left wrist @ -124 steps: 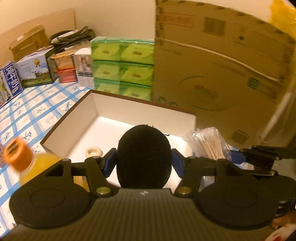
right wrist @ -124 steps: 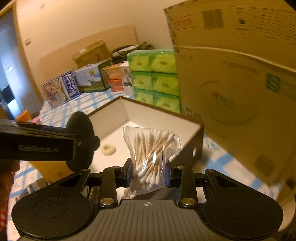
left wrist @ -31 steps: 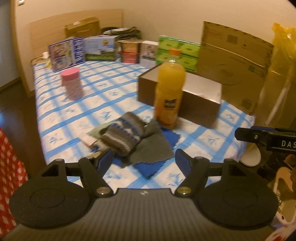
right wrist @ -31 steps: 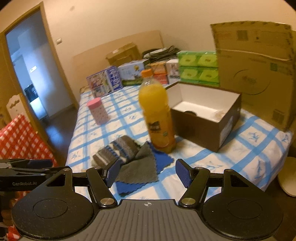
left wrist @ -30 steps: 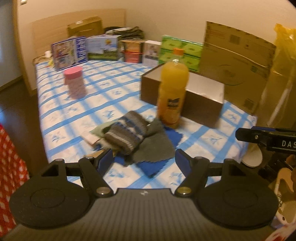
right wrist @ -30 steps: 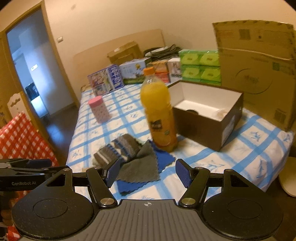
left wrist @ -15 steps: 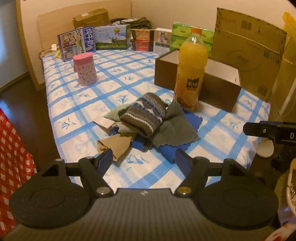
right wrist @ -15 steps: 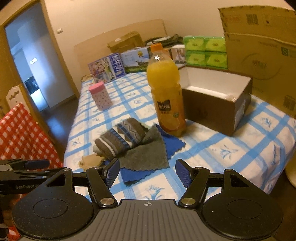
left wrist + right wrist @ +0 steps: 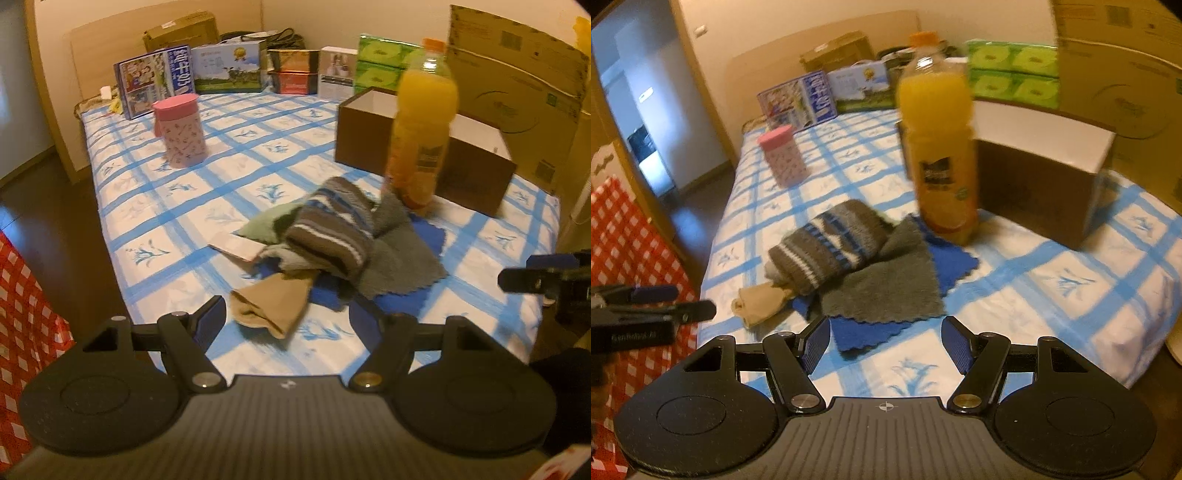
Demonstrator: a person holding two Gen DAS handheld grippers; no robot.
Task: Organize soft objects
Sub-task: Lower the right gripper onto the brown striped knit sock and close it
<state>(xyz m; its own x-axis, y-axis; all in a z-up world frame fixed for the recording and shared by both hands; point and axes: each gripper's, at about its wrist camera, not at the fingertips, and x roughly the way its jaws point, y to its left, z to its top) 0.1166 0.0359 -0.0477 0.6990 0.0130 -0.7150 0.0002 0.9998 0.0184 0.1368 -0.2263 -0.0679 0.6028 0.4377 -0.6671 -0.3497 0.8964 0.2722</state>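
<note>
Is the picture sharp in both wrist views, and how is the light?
Left wrist view: dim warm yellow light; the orange juice bottle is smeared by motion blur, and fisheye bends the table edges. Right wrist view: same light, with the bottle and brown box also soft.

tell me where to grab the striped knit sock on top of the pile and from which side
Probably best to grip the striped knit sock across its raised rounded middle, coming from above with the right gripper, which is open and nearest. It lies on top of the grey cloth, so pinching high avoids catching the cloths beneath.
</note>
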